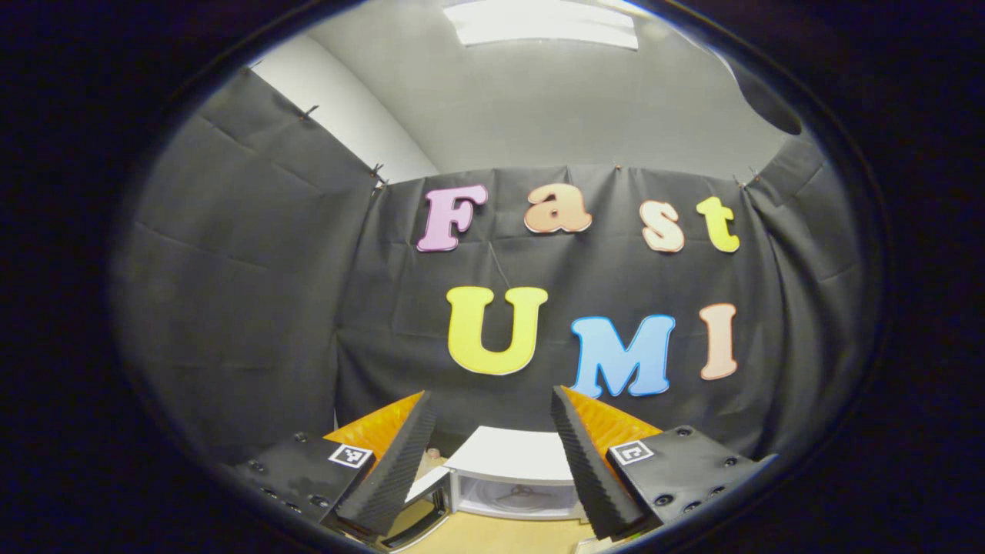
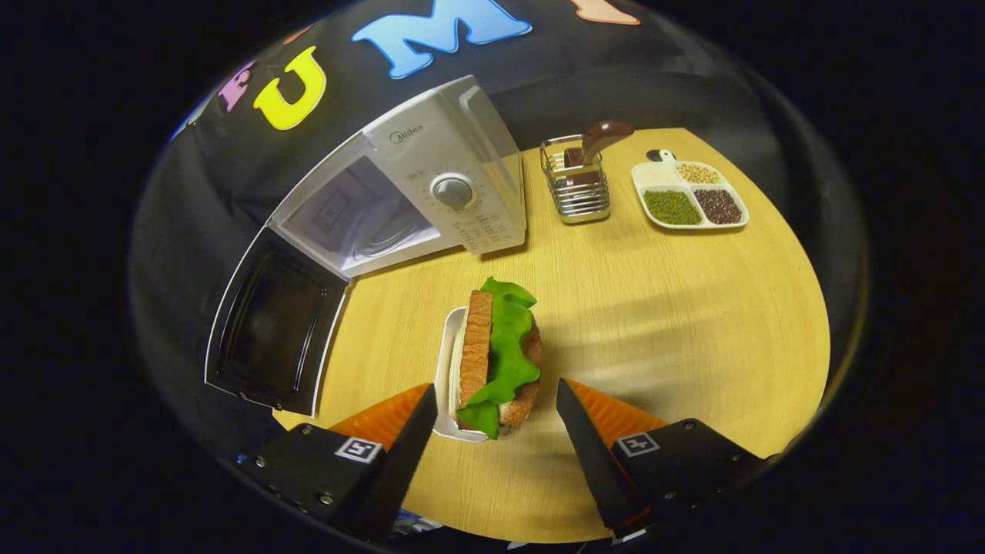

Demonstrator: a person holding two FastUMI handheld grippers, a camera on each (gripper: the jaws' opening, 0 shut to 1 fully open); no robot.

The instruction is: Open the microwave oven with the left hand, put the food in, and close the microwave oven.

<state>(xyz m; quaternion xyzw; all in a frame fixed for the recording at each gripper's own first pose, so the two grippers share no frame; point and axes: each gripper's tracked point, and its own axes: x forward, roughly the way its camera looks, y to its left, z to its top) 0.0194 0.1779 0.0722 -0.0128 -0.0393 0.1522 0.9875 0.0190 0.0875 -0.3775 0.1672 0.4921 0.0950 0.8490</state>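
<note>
A white microwave oven (image 2: 431, 185) stands at the back left of the round wooden table (image 2: 677, 323), its door (image 2: 273, 331) swung wide open to the left and its cavity (image 2: 358, 219) showing. A sandwich with lettuce (image 2: 496, 350) rests on a small white tray (image 2: 448, 385) in front of it. My right gripper (image 2: 492, 419) is open, hovering just before the sandwich, fingers on either side and apart from it. In the left gripper view my left gripper (image 1: 492, 446) is open and raised, the microwave oven (image 1: 512, 473) low between its fingers, farther off.
A wire rack holding a brown-handled utensil (image 2: 581, 173) stands right of the microwave. Farther right lies a white divided dish of grains and beans (image 2: 689, 198). The table's right half is bare wood. Black cloth walls close the booth behind.
</note>
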